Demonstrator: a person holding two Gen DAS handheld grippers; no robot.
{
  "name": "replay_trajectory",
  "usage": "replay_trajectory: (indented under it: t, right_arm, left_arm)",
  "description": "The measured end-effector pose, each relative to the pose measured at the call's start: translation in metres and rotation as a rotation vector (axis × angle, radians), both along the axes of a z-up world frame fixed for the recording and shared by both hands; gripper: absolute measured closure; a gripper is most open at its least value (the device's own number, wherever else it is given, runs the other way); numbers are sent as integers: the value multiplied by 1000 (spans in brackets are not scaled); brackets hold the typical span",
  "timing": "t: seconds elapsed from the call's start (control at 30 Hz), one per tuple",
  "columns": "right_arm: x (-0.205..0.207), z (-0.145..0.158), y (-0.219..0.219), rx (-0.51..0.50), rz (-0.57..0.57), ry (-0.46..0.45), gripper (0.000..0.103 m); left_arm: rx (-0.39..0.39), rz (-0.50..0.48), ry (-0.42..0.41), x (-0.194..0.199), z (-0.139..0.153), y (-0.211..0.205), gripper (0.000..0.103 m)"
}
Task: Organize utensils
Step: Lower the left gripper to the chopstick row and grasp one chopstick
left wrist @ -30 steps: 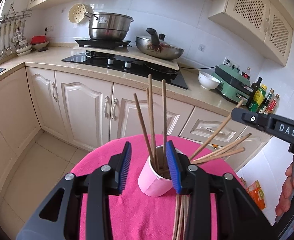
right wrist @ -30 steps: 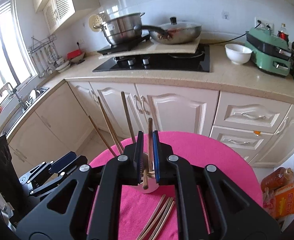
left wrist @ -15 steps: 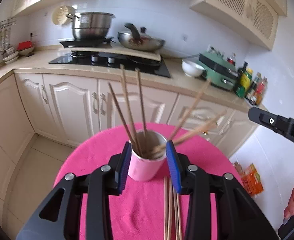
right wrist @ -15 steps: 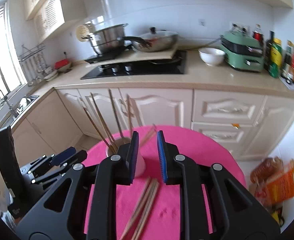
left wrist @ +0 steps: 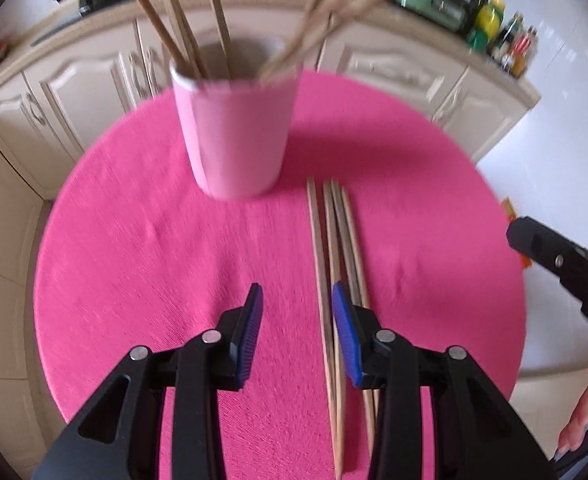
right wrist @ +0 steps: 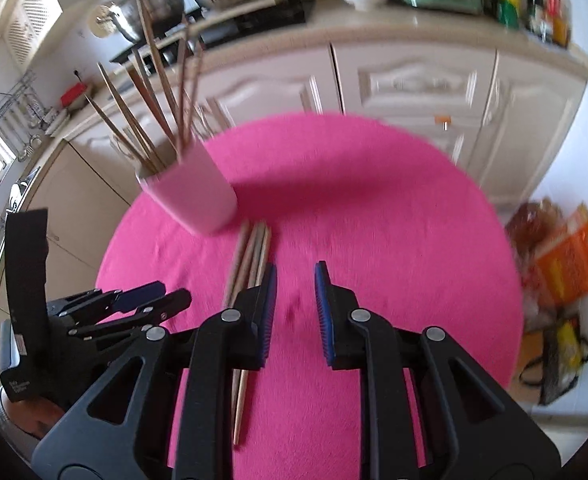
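A pink cup (left wrist: 236, 136) holding several wooden chopsticks (left wrist: 162, 8) stands at the far side of a round table with a pink cloth (left wrist: 134, 248). It also shows in the right wrist view (right wrist: 192, 194). Several loose chopsticks (left wrist: 335, 248) lie side by side on the cloth, near the cup's right. My left gripper (left wrist: 295, 312) is open and empty, low over the cloth, its right finger over the loose chopsticks. My right gripper (right wrist: 294, 296) is open and empty, just right of the loose chopsticks (right wrist: 250, 256).
Cream kitchen cabinets (right wrist: 413, 80) and a counter with a hob, pots, a bowl and bottles run behind the table. Bags and an orange packet (right wrist: 565, 260) lie on the floor to the right. The right gripper's body (left wrist: 565, 264) shows at the left view's right edge.
Both grippers have pulled back from the cup and dropped low over the cloth. The right gripper, earlier shut on a chopstick above the cup, has opened; that chopstick now stands in the cup.
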State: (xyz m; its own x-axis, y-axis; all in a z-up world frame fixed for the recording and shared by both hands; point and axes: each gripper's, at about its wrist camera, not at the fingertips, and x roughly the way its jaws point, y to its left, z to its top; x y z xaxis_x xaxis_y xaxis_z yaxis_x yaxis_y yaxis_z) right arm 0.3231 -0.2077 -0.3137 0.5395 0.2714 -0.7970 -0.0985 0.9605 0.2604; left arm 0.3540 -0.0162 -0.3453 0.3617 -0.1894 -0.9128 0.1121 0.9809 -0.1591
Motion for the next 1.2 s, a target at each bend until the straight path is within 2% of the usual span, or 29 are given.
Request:
replay_trajectory:
  t: [0.2, 0.5, 0.7, 0.8, 0.87, 0.93, 1.0, 1.2]
  right_arm:
    - [-2, -25, 1, 22, 2, 67, 83]
    - [1, -38, 2, 28, 2, 110, 83]
    - [7, -45, 3, 25, 8, 140, 83]
    - [10, -48, 6, 23, 20, 156, 83]
    - [12, -49, 10, 22, 31, 165, 83]
    - [15, -51, 15, 19, 42, 171, 83]
    - [18, -53, 22, 20, 58, 183, 83]
    - [30, -65, 48, -13, 115, 228, 83]
  left_arm:
    - [32, -31, 56, 5, -23, -8, 67]
    - [100, -79, 104, 16, -40, -24, 67]
    - [191, -87, 137, 31, -45, -39, 67]
    - [163, -63, 156, 38, -45, -35, 68]
    - [153, -54, 153, 37, -44, -26, 85]
    - [119, -24, 166, 38, -43, -14, 97]
    - [72, 19, 184, 36, -42, 2, 97]
    - [25, 72, 198, 15, -39, 28, 97]
